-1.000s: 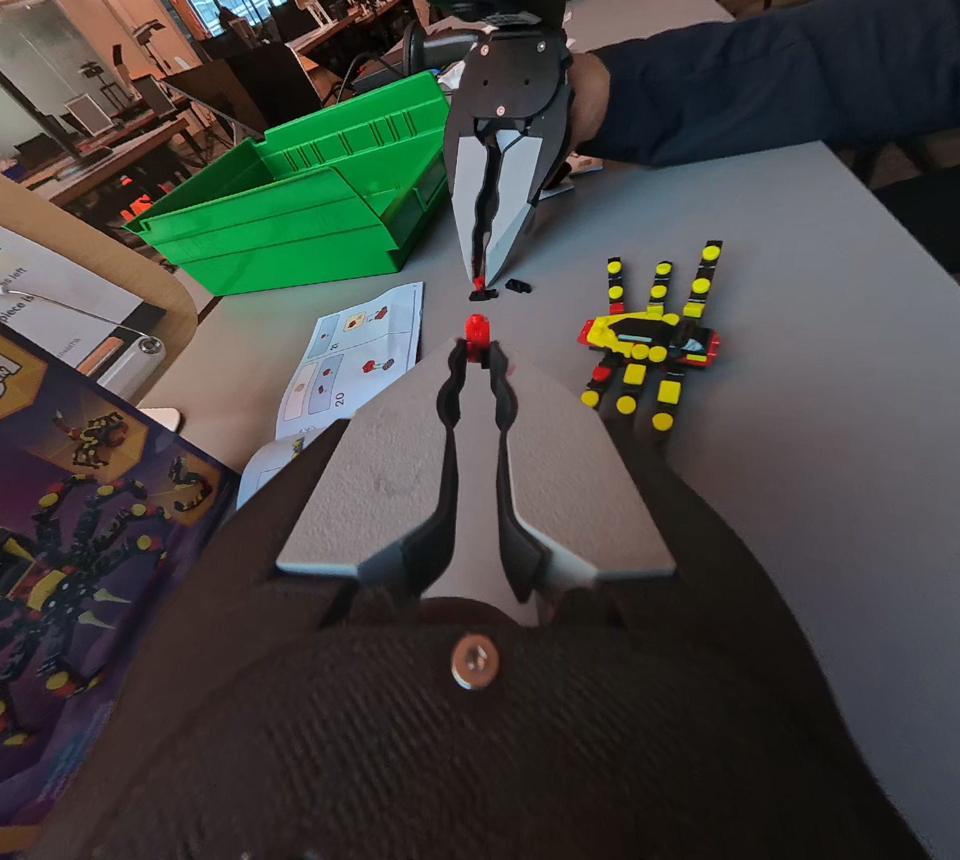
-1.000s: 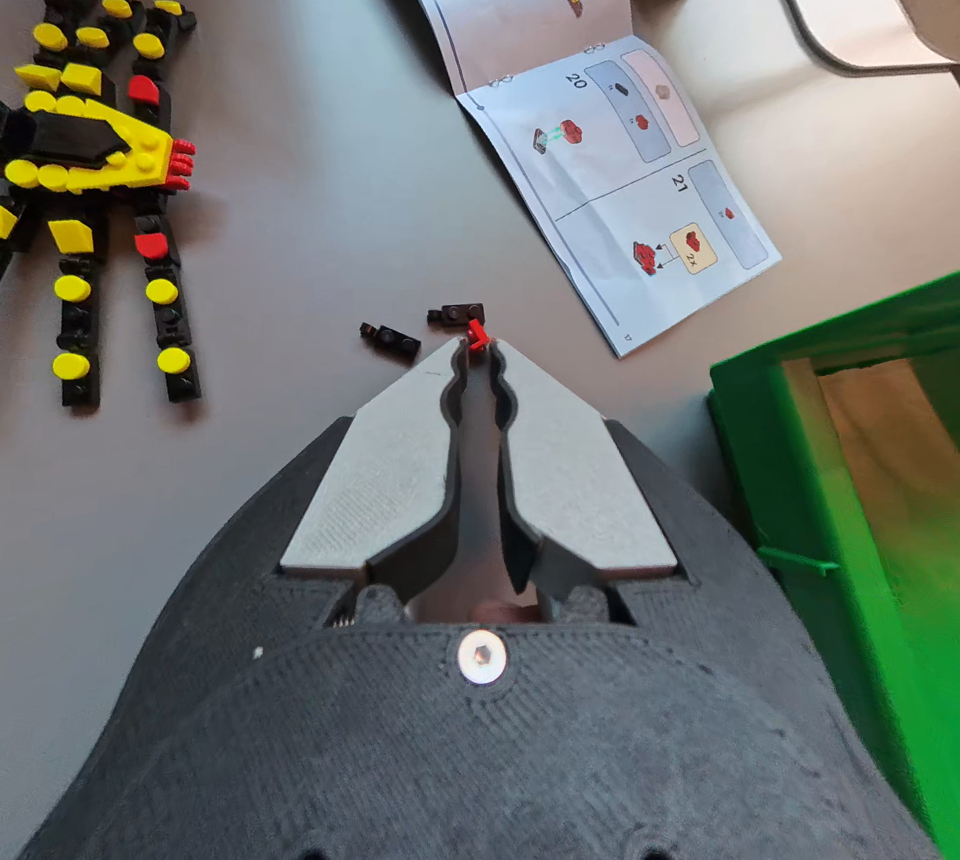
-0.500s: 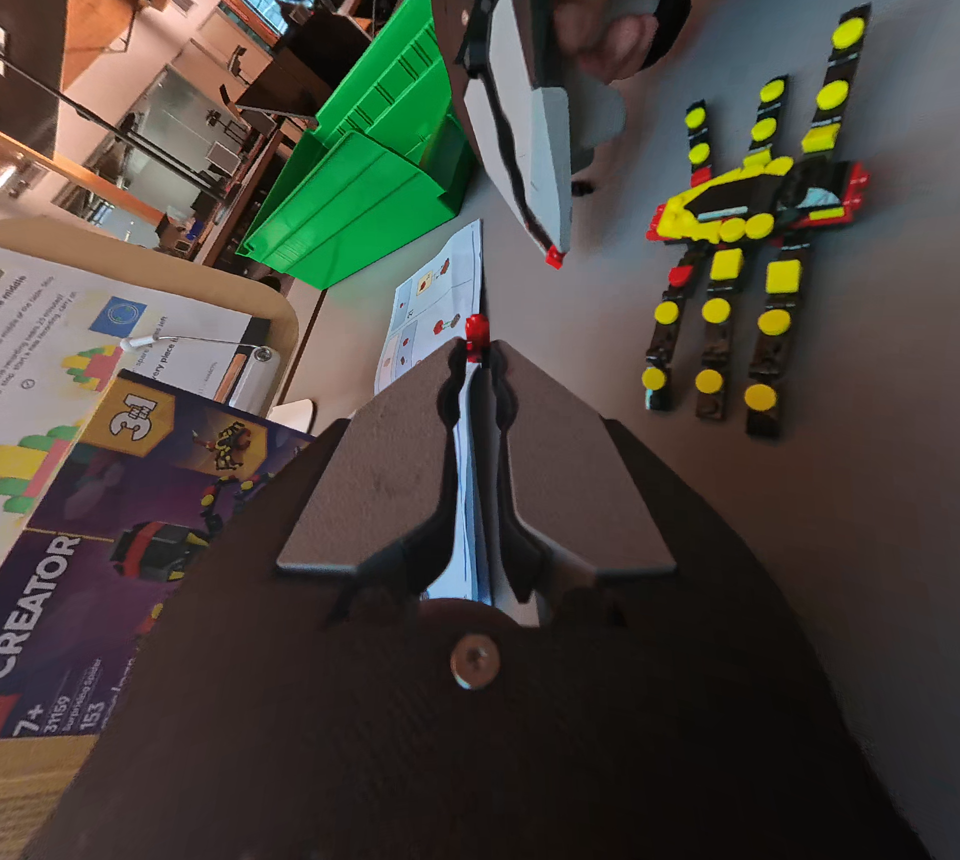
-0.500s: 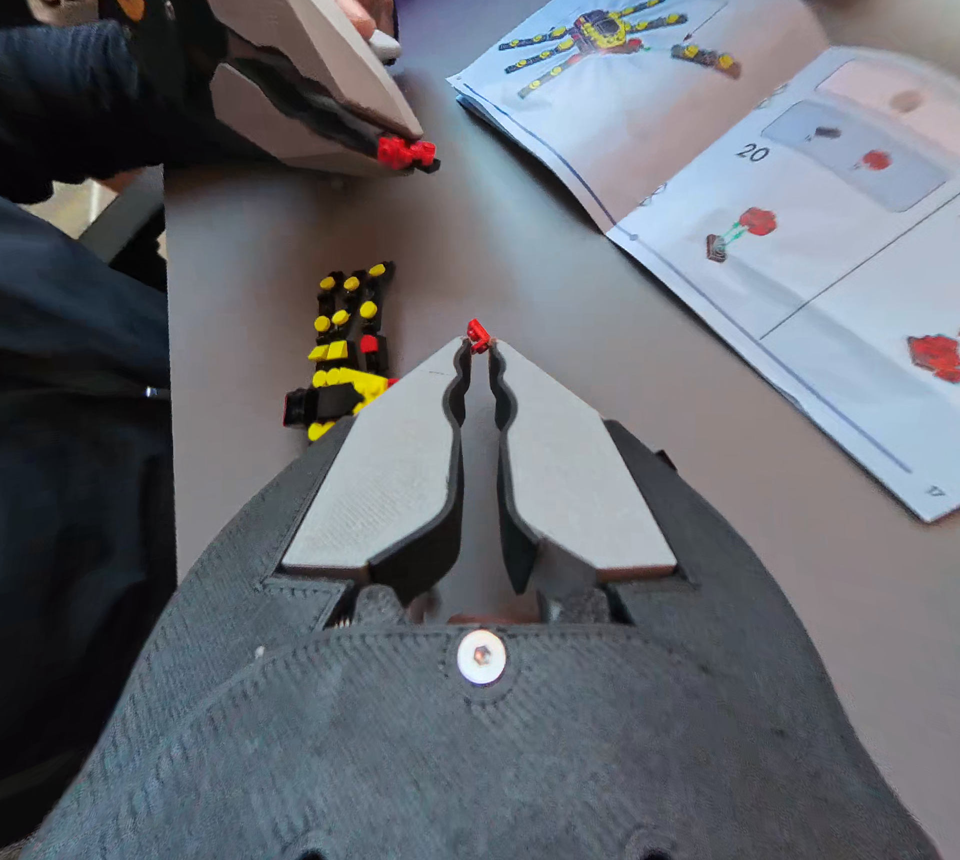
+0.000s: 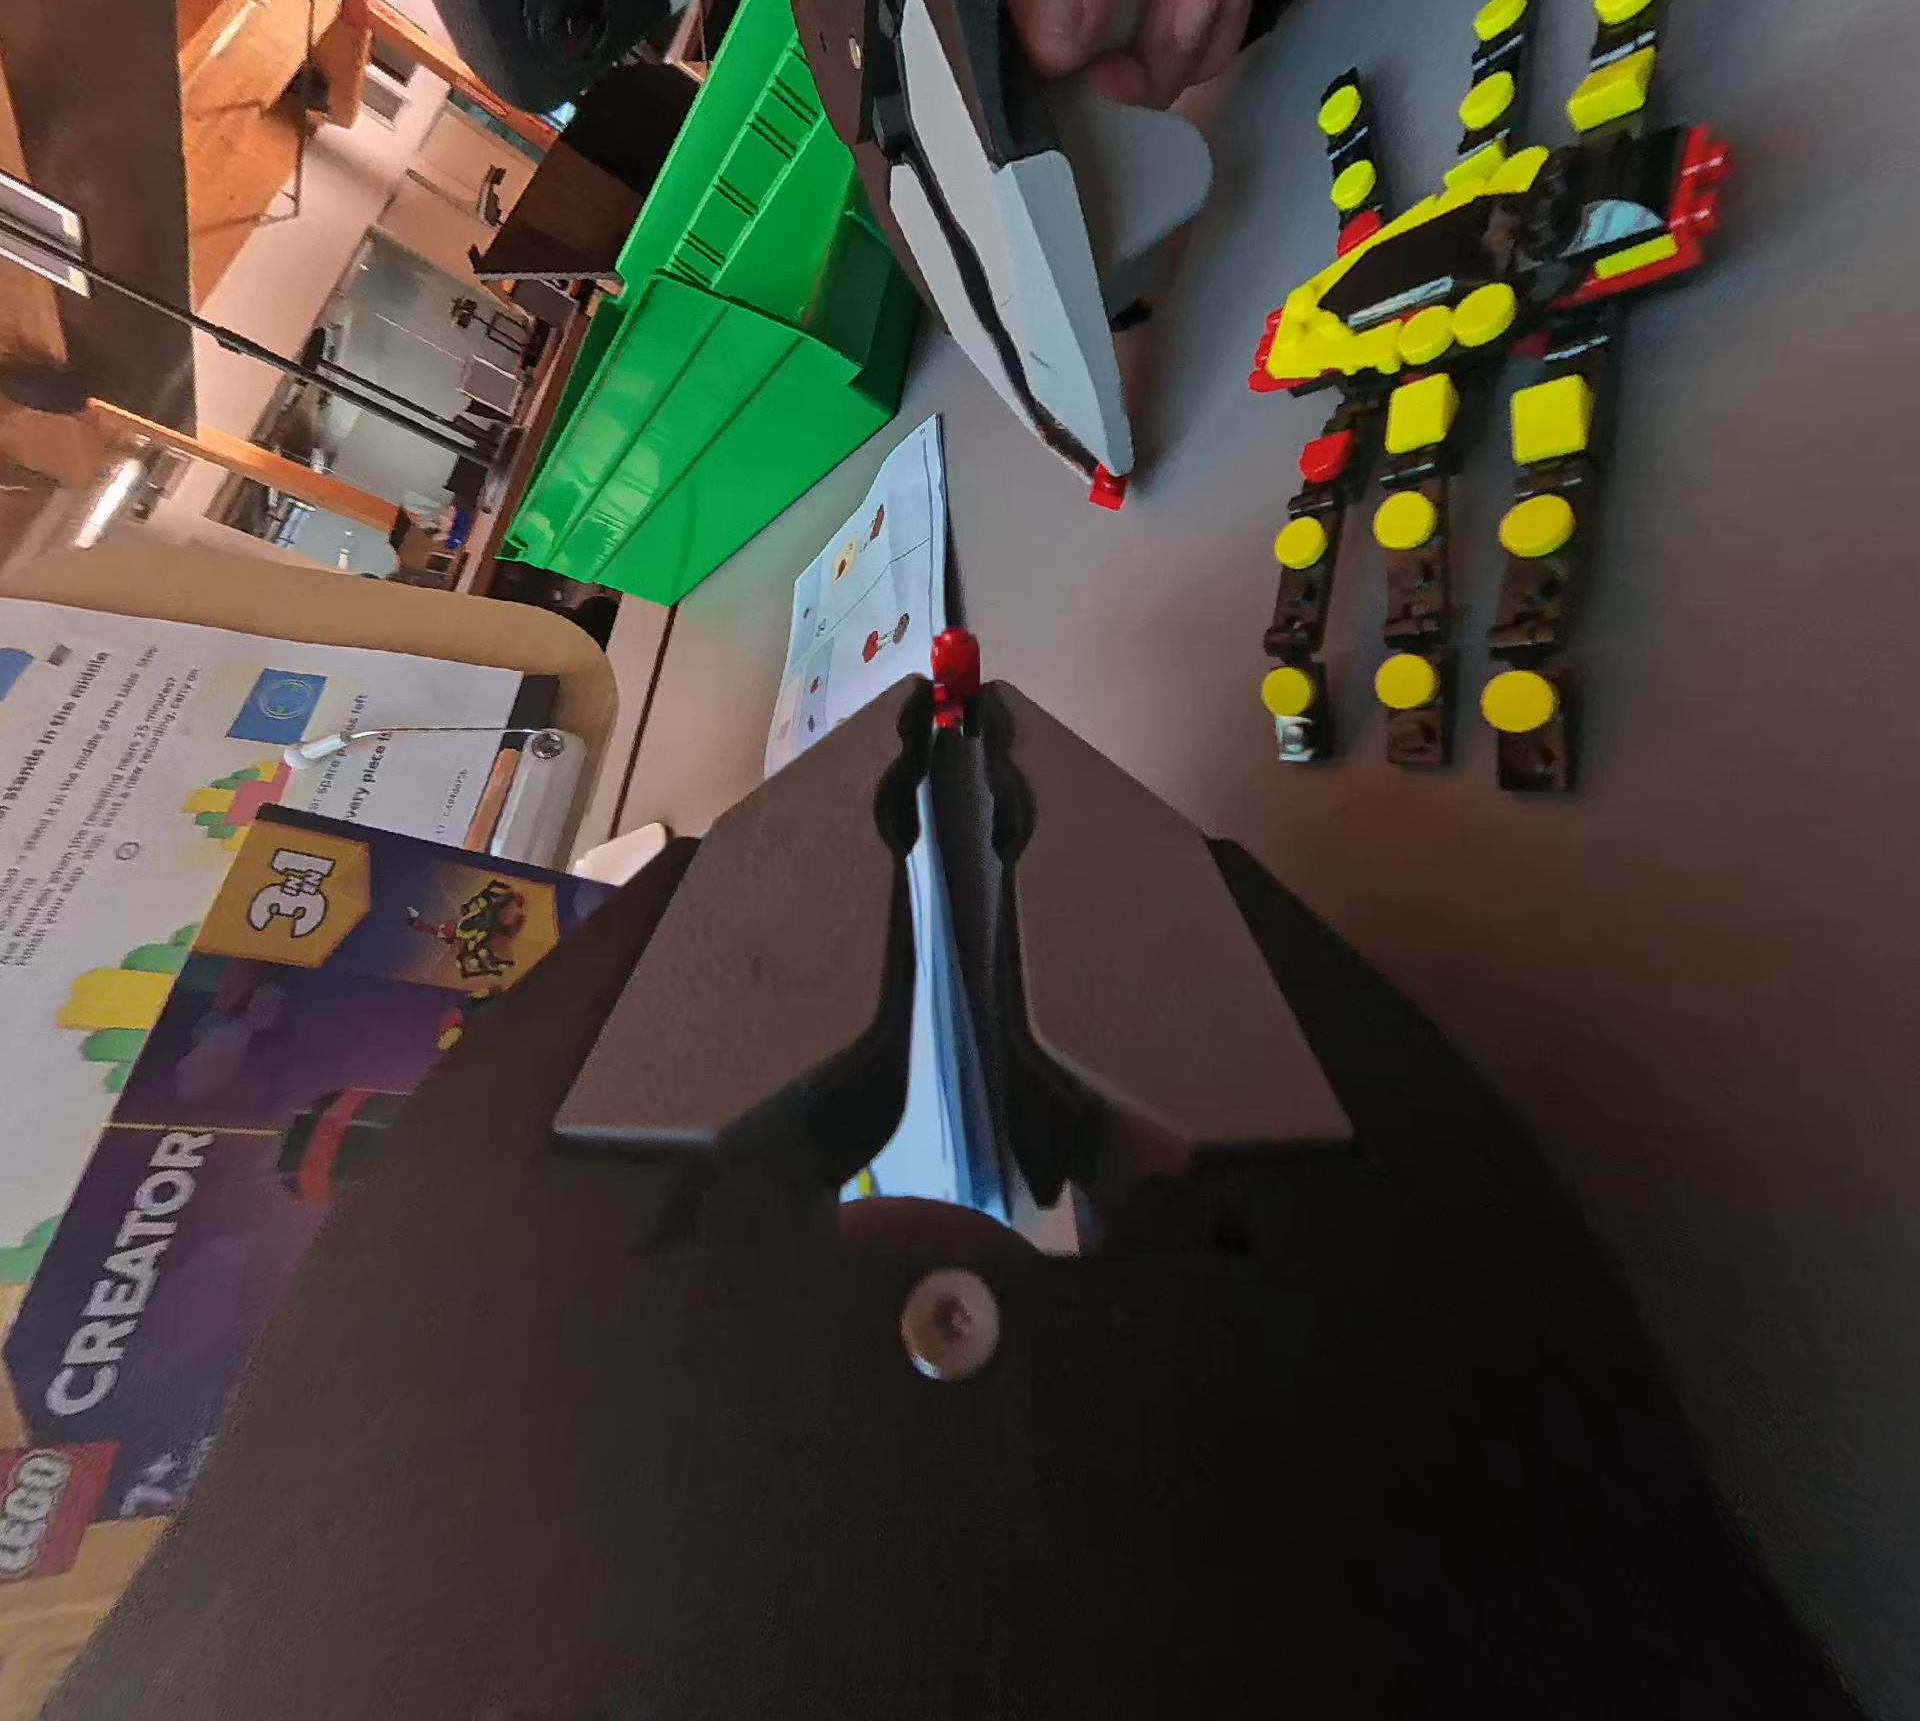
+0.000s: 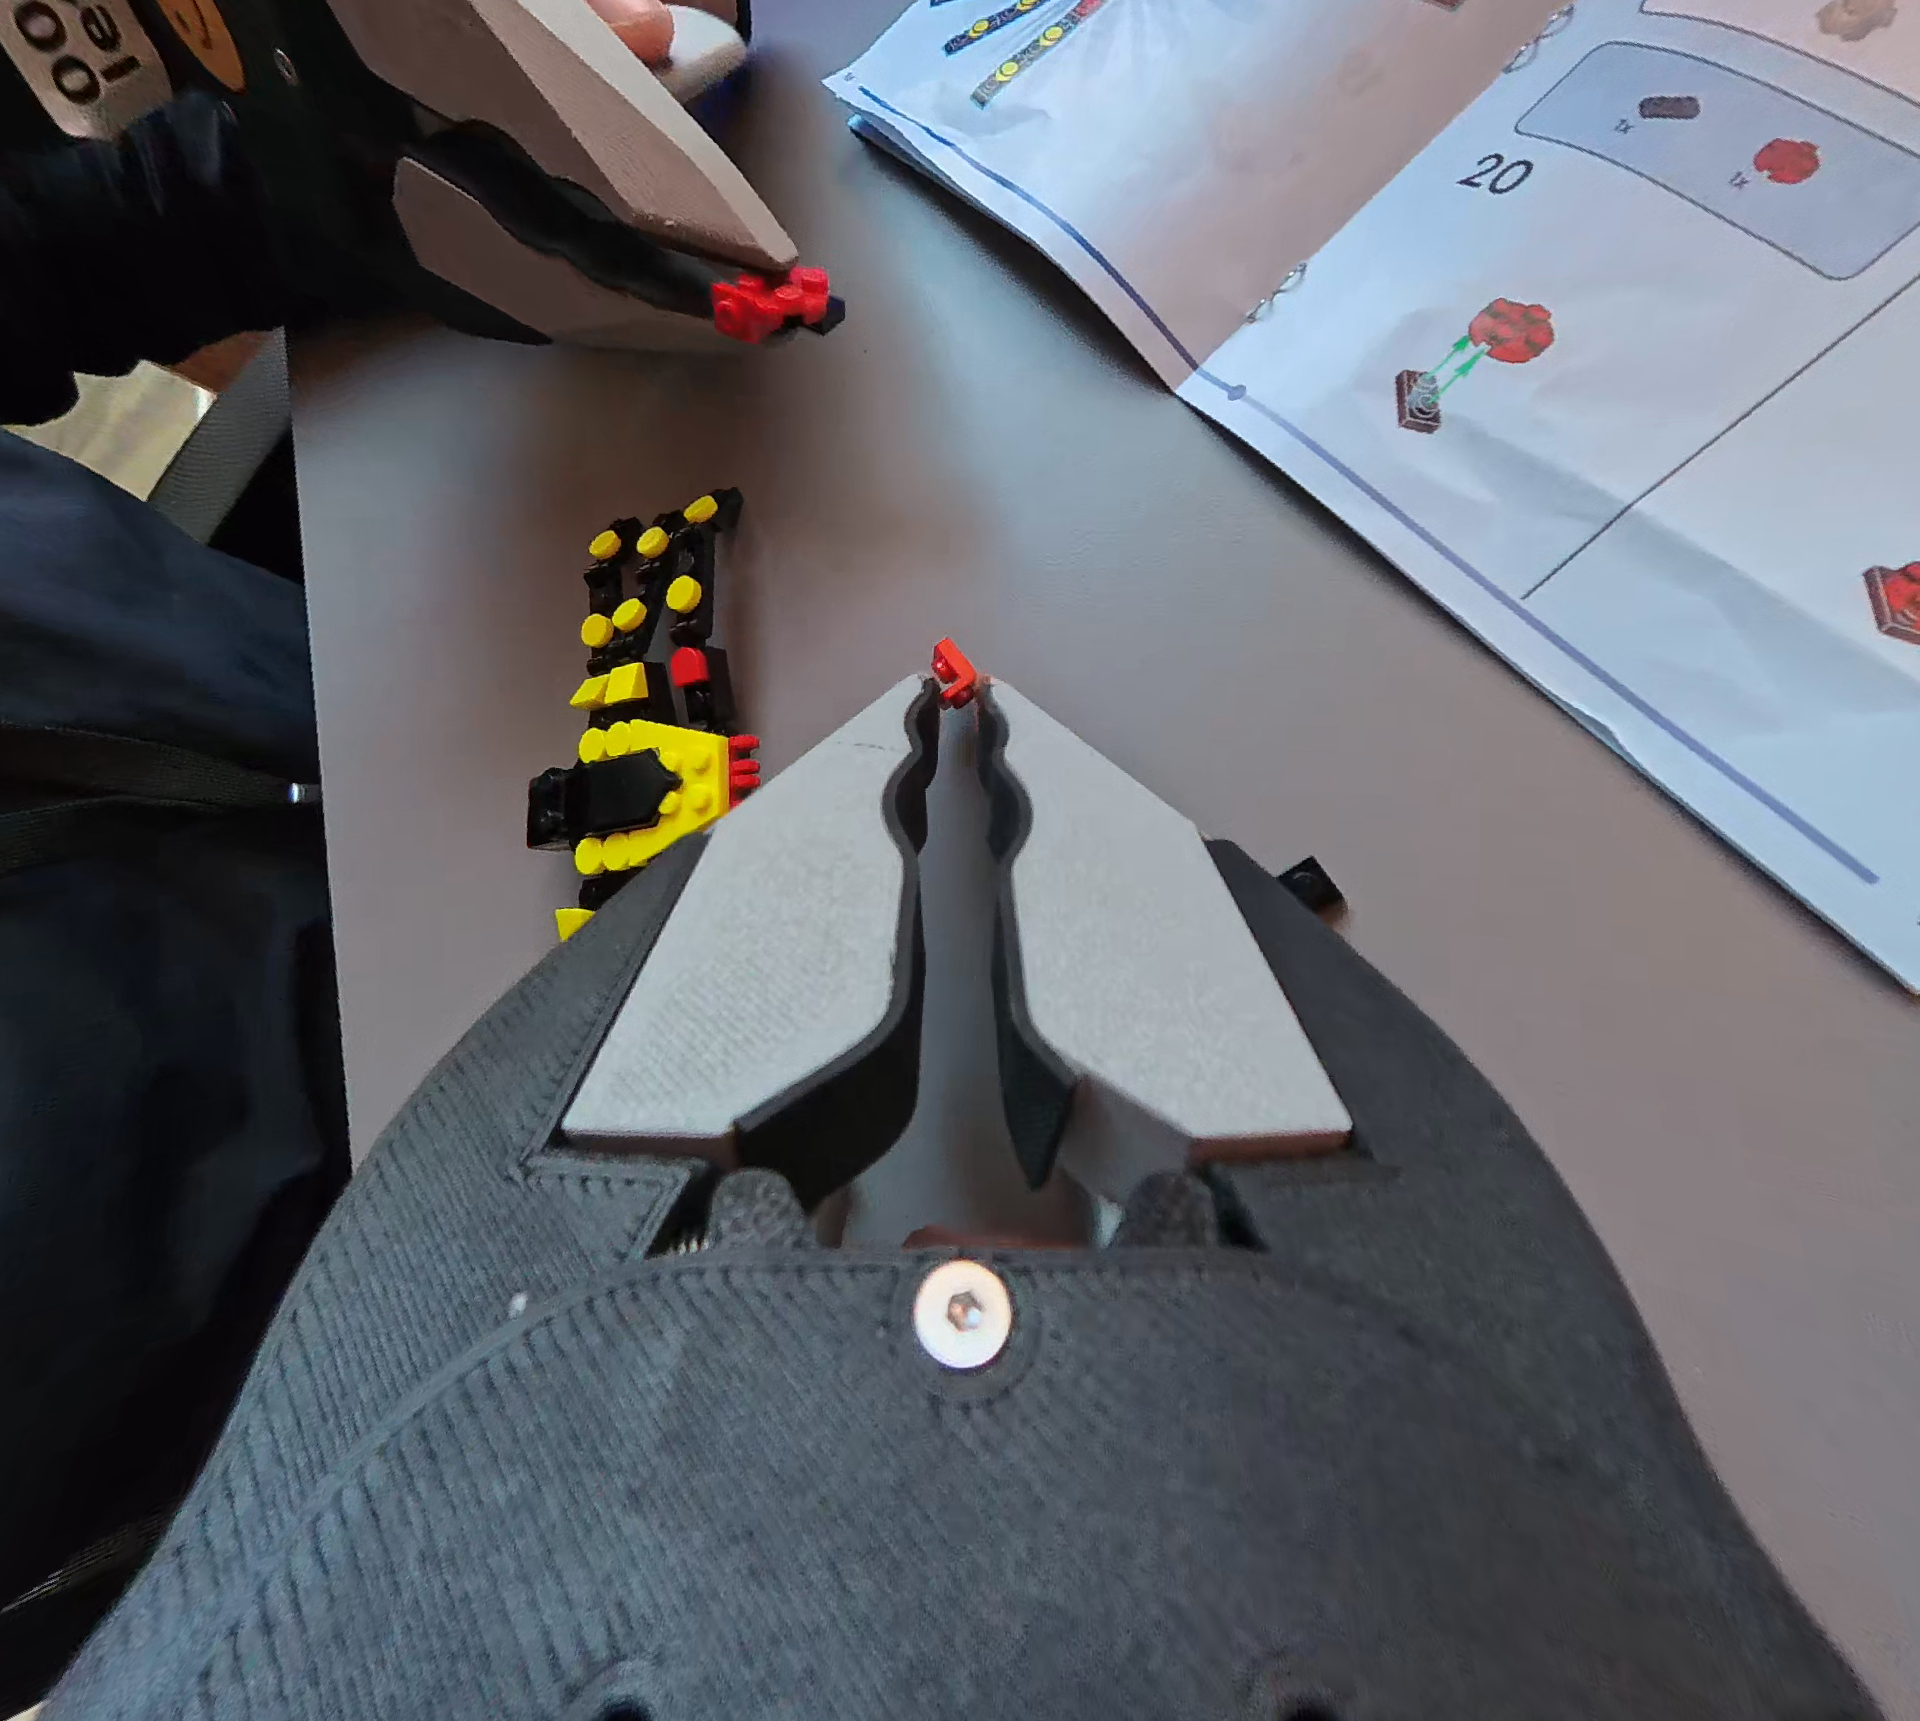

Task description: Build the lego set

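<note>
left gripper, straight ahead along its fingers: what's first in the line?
Probably the instruction booklet on the table: it lies right beyond the left gripper and its red piece. Depth is unclear; the right gripper sits off-line.

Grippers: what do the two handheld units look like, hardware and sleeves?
Both match: the left claw and right claw have pointed grey fingers with wavy black inner pads on black ribbed 3D-printed bodies. Each has one central screw and a white tag; the left also has an orange sticker. Sleeves are dark navy.

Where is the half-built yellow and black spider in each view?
Left wrist view: spider at upper right, flat on the table, right of the right tongs.
Right wrist view: spider left of centre, partly behind those tongs.
Shared landmark: the open booklet.
</note>
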Tool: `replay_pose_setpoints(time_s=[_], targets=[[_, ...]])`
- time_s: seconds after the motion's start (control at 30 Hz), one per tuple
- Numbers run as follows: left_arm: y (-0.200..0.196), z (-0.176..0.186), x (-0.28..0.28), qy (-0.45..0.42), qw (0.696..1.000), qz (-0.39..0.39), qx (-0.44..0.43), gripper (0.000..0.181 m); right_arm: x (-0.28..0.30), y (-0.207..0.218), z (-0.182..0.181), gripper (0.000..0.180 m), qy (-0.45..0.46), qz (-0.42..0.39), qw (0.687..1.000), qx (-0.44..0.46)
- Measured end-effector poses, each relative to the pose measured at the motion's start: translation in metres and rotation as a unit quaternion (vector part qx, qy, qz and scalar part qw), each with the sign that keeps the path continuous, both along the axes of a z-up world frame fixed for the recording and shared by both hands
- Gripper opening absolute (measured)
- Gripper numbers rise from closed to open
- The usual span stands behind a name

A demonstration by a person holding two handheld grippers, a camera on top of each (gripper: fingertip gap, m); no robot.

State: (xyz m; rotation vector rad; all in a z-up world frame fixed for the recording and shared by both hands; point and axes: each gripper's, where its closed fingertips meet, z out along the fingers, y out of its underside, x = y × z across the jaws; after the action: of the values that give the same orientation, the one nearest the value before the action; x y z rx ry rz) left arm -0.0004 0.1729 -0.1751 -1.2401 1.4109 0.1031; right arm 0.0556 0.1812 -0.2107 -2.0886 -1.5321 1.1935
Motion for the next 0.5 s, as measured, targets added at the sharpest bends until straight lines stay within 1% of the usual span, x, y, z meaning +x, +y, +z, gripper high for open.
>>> replay_pose_setpoints(time_s=[0.1,0.33,0.5], targets=[[0.0035,0.0015,-0.0029,0.031,0.998,0.008,0.047,0.005,0.0001,-0.0009,-0.0007,0.004,-0.001,0.004,1.000,0.005],[0.0091,0.0070,-0.0057,0.041,0.995,0.023,0.086,0.005,0.0016,0.0003,-0.0010,0.004,-0.001,0.002,1.000,0.006],[0.0099,0.0045,-0.0052,0.090,0.986,0.024,0.136,0.005,0.0019,0.0014,0.0012,0.006,0.006,-0.006,1.000,-0.008]])
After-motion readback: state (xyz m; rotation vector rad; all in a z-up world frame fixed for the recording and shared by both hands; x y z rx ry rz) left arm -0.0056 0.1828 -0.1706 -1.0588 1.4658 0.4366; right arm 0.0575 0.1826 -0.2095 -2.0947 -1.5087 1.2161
